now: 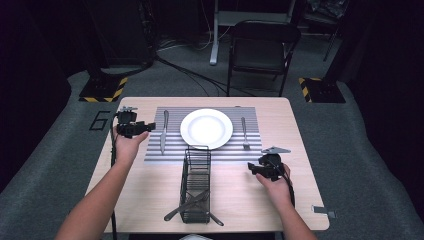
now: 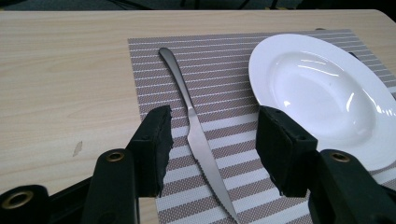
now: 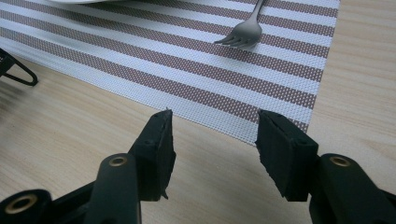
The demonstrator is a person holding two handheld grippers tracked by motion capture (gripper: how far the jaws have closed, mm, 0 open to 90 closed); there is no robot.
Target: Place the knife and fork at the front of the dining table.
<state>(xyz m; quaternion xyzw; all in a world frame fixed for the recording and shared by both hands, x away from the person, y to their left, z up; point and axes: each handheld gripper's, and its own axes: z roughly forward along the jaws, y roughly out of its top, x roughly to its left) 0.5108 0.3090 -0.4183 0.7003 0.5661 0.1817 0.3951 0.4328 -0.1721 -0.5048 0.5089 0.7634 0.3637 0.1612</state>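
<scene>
1. Fingers of the left gripper stand apart with nothing clamped; the knife lies flat on the striped placemat beneath the gap, untouched.
2. Seen from the high view, that knife sits left of centre, just left of the white plate, handle pointing to the top of the frame.
3. On the plate's other side lies the fork, tines toward the lower edge.
4. Right gripper, lower right of centre, hangs over bare desk just off the mat's corner, fingers apart and empty.
5. Below the plate stands a wire cutlery basket with utensils poking out.
6. Risk, as I judge it: a thin, flat knife is hard to pinch; fingers coming down askew could skid the blade into the plate or drag the mat.
</scene>
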